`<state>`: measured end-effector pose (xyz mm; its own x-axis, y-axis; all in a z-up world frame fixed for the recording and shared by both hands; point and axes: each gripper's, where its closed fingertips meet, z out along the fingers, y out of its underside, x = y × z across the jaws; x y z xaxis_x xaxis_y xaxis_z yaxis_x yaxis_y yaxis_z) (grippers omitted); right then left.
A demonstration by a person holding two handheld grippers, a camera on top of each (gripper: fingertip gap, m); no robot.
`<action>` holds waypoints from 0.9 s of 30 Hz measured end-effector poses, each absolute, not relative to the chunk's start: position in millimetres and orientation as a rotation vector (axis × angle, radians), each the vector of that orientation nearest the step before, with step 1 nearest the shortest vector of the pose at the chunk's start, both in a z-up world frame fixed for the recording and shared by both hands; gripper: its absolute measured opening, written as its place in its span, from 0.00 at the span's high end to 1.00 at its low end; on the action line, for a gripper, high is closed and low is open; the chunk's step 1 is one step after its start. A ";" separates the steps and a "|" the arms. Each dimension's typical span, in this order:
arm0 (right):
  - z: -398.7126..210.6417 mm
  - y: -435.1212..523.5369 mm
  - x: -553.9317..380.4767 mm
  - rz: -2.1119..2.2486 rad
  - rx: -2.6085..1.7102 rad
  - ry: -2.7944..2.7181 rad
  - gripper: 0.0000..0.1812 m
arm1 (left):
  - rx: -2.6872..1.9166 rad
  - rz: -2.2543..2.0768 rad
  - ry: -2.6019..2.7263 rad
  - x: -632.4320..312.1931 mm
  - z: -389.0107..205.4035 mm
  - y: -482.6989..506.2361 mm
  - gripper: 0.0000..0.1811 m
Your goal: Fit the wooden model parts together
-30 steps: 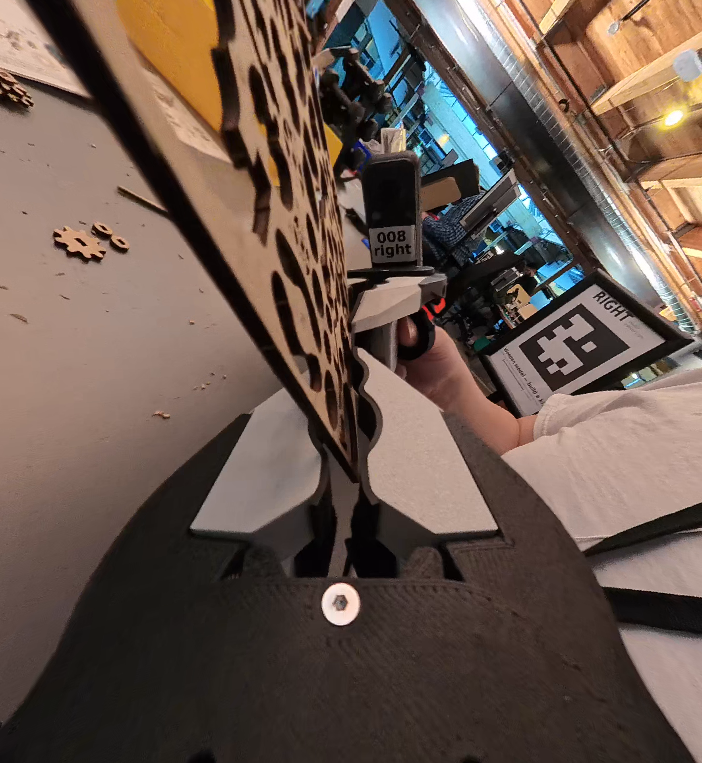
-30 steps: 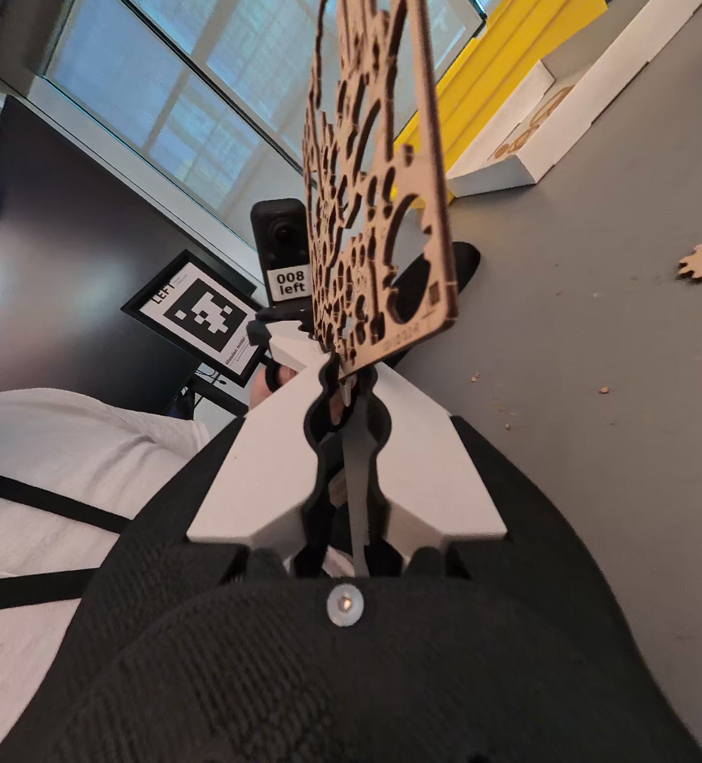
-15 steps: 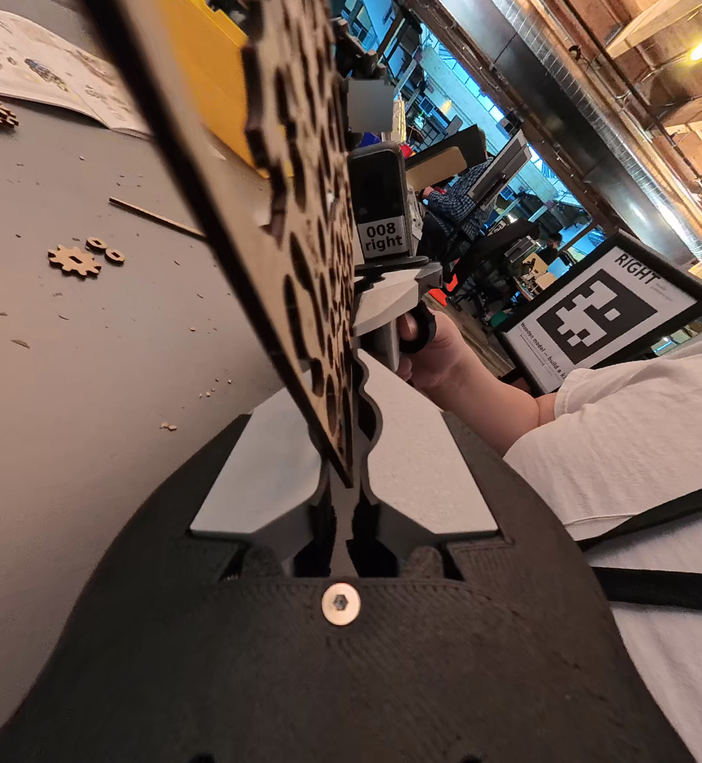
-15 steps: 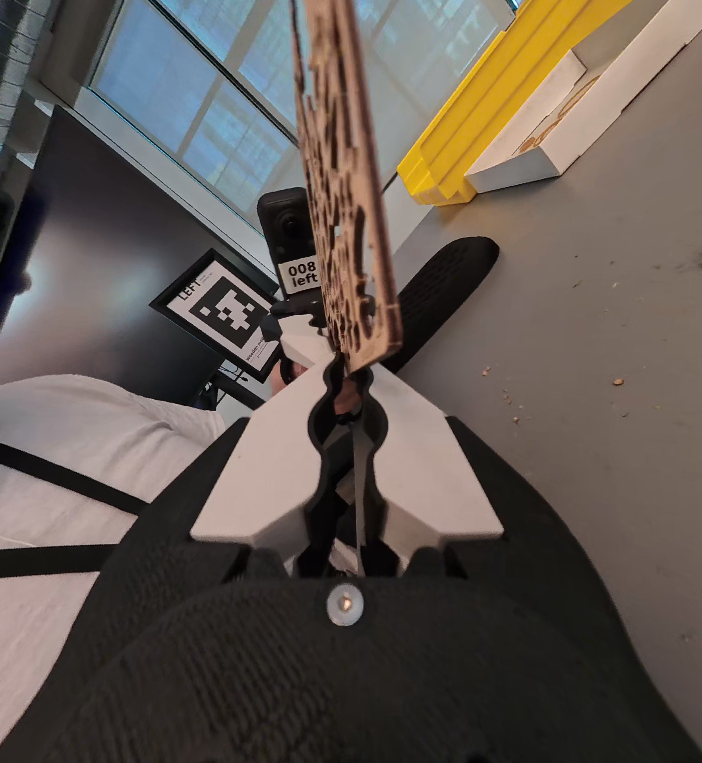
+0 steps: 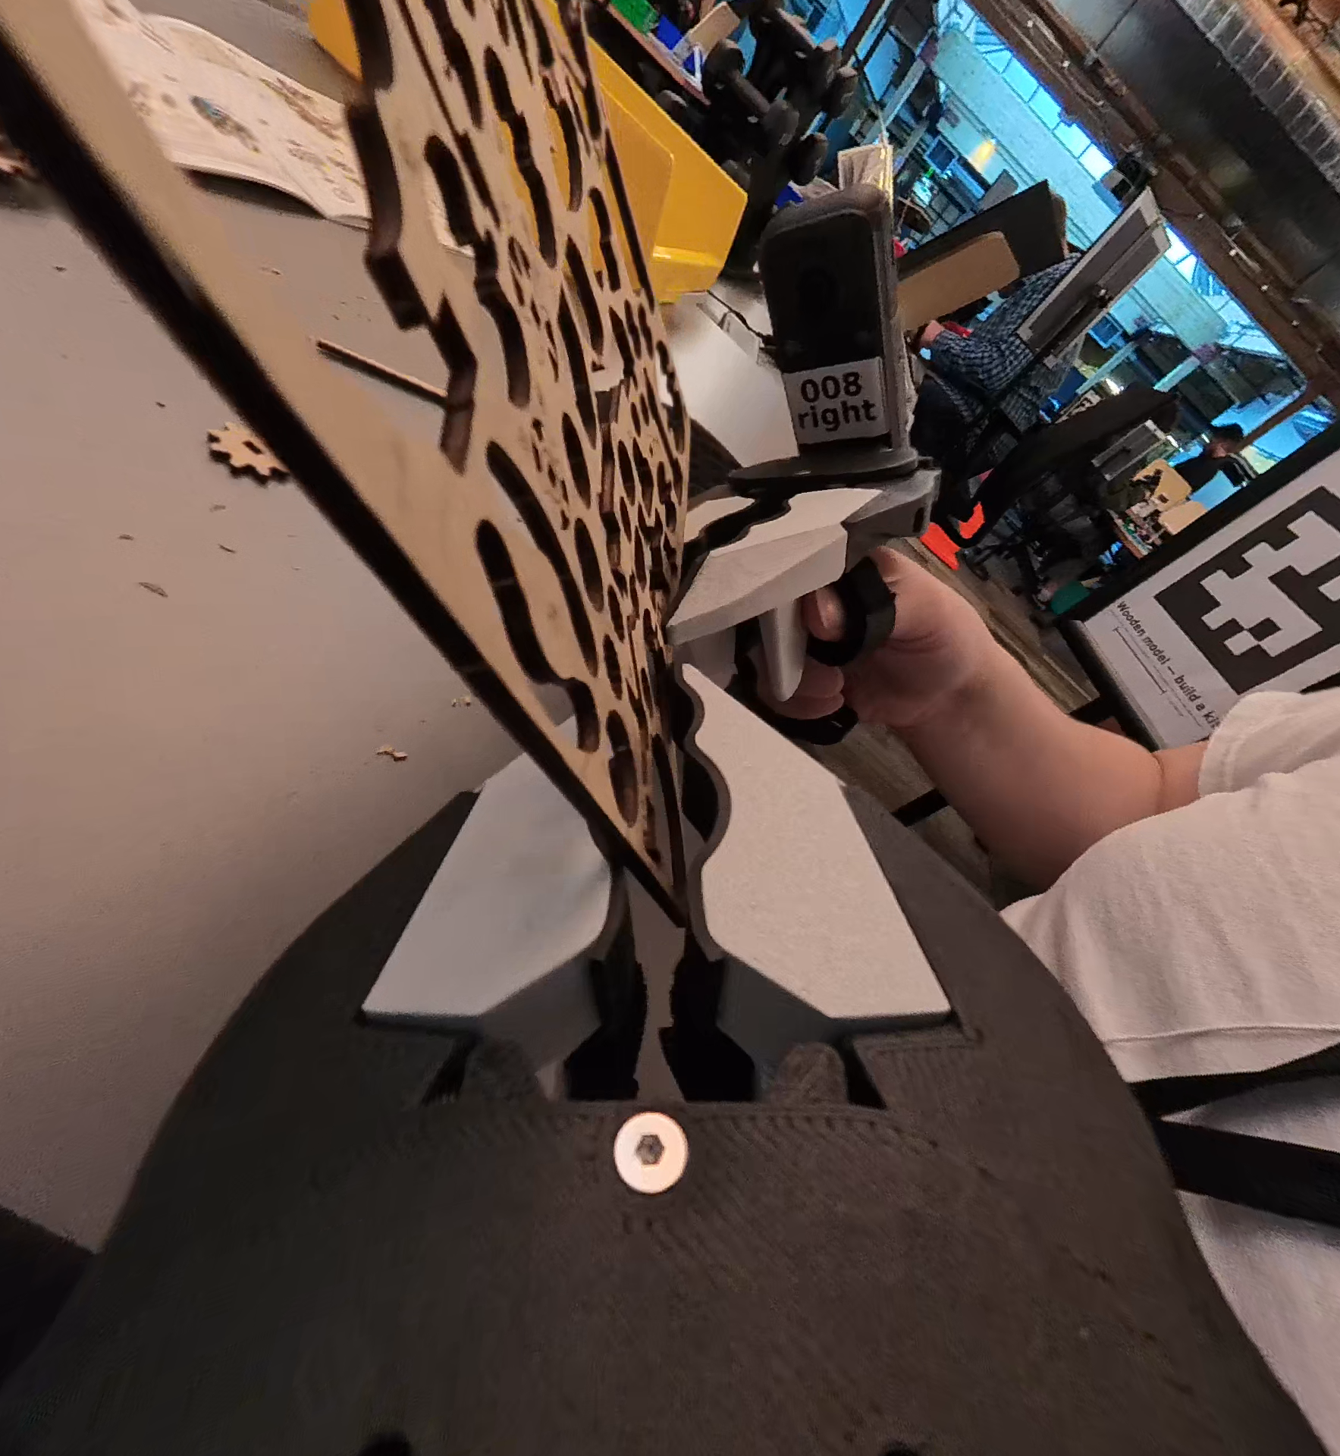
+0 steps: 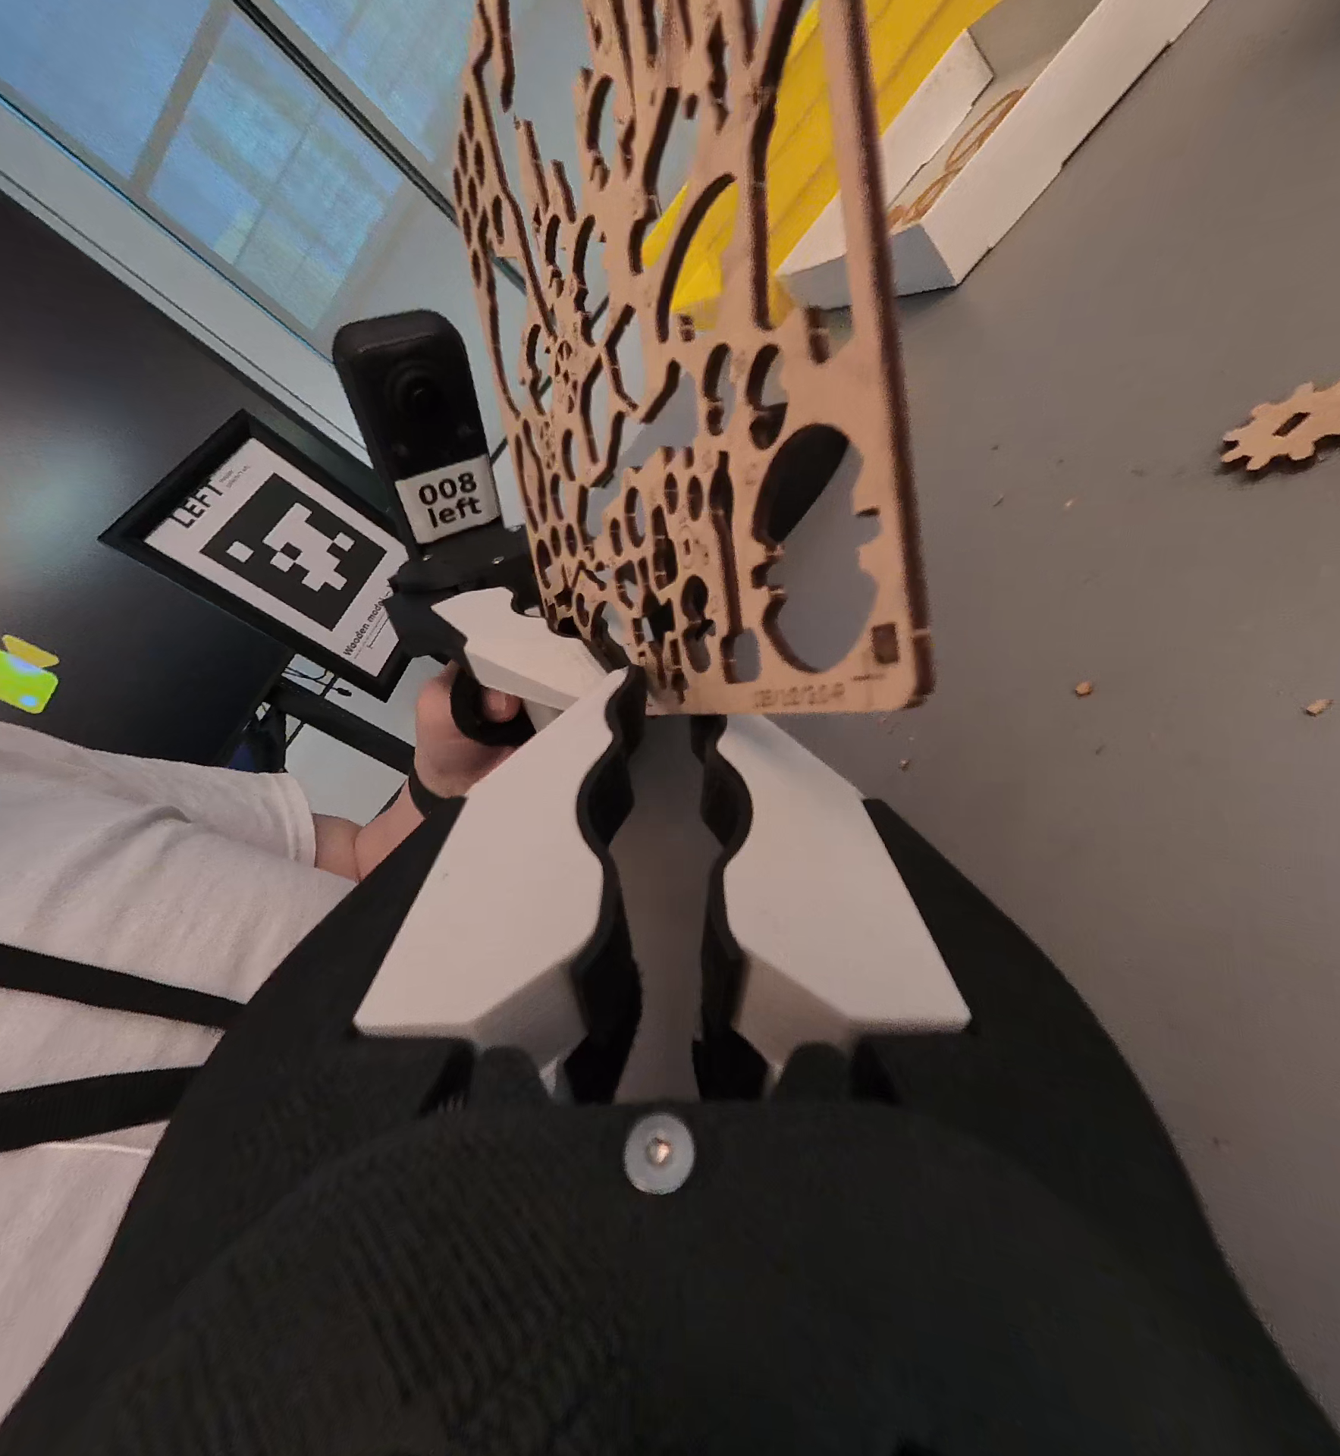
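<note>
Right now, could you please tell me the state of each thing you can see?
Left tongs: shut on wooden sheet.
Right tongs: open, tips at the sheet's edge.
Wooden sheet: held above the table, many parts punched out.
Gear: loose, flat on table.
Booklet: flat on table.

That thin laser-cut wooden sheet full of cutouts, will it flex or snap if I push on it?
The thin laser-cut wooden sheet looks stiff, standing straight though only the left tongs pinch it. It is probably light. Its narrow bridges between cutouts could snap under a hard push.
</note>
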<state>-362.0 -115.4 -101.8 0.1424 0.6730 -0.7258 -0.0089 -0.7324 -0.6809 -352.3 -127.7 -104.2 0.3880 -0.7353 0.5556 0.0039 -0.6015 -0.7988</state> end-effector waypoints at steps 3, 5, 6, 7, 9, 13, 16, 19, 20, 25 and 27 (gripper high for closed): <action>-103.8 -113.4 -364.3 1.593 -1.891 -0.624 0.94 | -1.927 -1.295 0.586 -354.4 -106.1 -126.1 1.00; -104.5 -113.0 -364.8 1.556 -1.890 -0.629 0.94 | -1.933 -1.298 0.578 -355.2 -106.9 -125.8 1.00; -105.0 -112.2 -364.9 1.539 -1.892 -0.624 0.94 | -1.937 -1.292 0.575 -355.5 -107.5 -125.6 1.00; -105.8 -111.5 -365.1 1.501 -1.890 -0.632 0.94 | -1.944 -1.285 0.570 -355.7 -108.5 -124.7 1.00; -106.6 -111.4 -365.3 1.474 -1.890 -0.644 0.94 | -1.948 -1.300 0.564 -356.3 -108.8 -124.7 1.00; -106.0 -112.7 -364.5 1.526 -1.894 -0.640 0.94 | -1.947 -1.296 0.577 -355.3 -108.9 -125.5 1.00; -93.0 -120.1 -362.5 1.729 -1.806 -0.641 0.96 | -1.880 -1.408 0.588 -353.0 -97.8 -132.1 1.00; -91.0 -121.4 -360.7 1.689 -1.774 -0.695 0.96 | -1.859 -1.457 0.568 -350.9 -95.9 -132.5 1.00; -91.5 -120.5 -361.1 1.696 -1.781 -0.688 0.96 | -1.862 -1.457 0.560 -351.0 -96.5 -131.4 1.00; -92.4 -120.4 -360.8 1.707 -1.791 -0.684 0.96 | -1.863 -1.453 0.564 -350.9 -96.9 -130.4 1.00; -92.6 -120.6 -360.7 1.715 -1.793 -0.683 0.96 | -1.863 -1.453 0.566 -350.7 -96.9 -130.7 1.00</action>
